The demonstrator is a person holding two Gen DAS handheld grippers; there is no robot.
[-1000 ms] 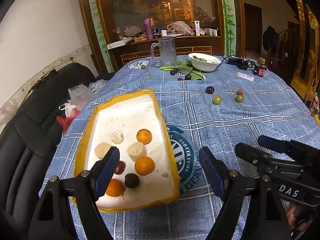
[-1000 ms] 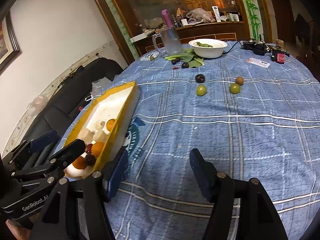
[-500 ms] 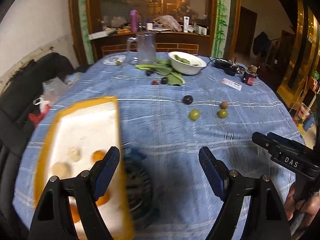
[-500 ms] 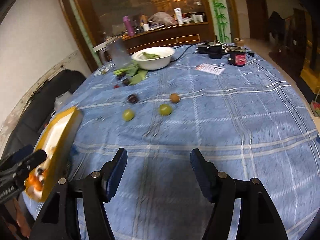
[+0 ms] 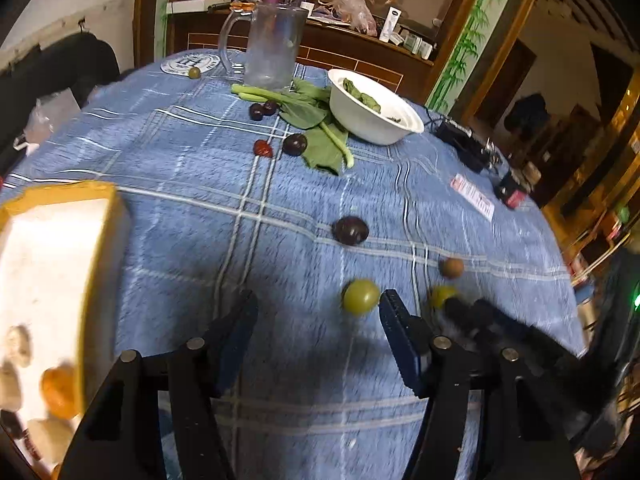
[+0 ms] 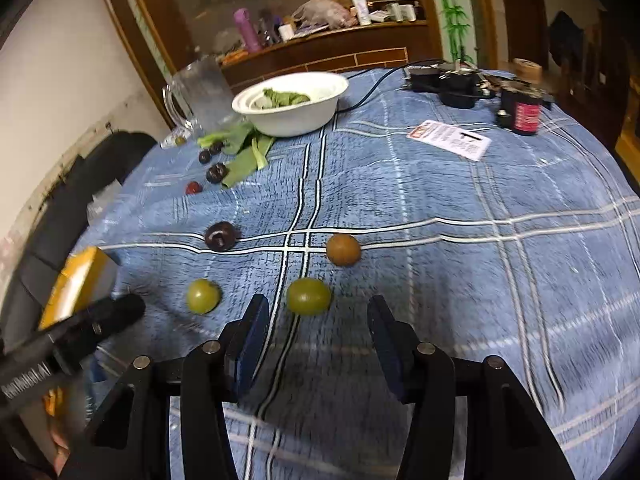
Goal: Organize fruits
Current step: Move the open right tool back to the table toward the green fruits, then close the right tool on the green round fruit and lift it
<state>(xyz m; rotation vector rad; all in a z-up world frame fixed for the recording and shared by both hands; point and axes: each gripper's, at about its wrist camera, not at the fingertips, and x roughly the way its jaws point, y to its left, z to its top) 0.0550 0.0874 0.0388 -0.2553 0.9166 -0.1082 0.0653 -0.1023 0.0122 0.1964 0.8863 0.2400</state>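
Tray [image 5: 100, 216] — cut off, fruit blurred

We see a fuzzy matt cloth tablecloth [image 6: 460, 216], a clear glass mug [image 5: 272, 46], glossy smooth green fruit [image 6: 308, 296].

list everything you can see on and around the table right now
green fruits: 2, yellow-green, near on cloth, before the grippers
brown fruit: 1, beyond them
dark plums: 4, purple, one mid-cloth, three by the leaves
red fruit: 1, near leaves
small green fruit: 1, far edge
tray: 1, yellow rim, left, holding orange and pale pieces
bowl: 1, white, greens inside
leaves: green, beside bowl
mug: 1, clear
card: 1, white
jar: 1, dark
left gripper: closing, empty
right gripper: closing, empty
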